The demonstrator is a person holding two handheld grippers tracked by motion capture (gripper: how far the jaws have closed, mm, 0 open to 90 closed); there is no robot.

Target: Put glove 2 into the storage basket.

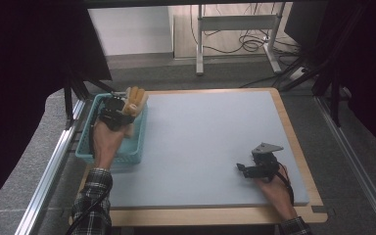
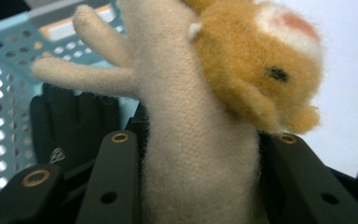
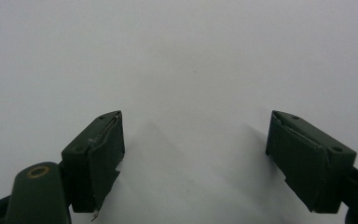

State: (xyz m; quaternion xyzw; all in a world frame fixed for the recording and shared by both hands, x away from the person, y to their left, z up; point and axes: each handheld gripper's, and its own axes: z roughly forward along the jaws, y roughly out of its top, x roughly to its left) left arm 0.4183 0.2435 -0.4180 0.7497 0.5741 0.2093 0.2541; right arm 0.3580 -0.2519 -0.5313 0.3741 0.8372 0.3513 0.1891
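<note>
Two grippers are working at the table w/ a pale blue mat [image 1: 210, 147]. L gripper [image 1: 127, 108] is squeezing a soft toy [image 2: 200, 116], jaws pressing on both sides of its cream body. Toy's orange furry head is leaning to one side, w/ a pink spot on top. It's hanging over the teal basket [image 1: 85, 149] at the mat's left edge. R gripper [image 3: 193, 154] is sitting on the mat near the front right, jaws standing wide apart, nothing betw them. No words or labels can be read on the toy or basket
</note>
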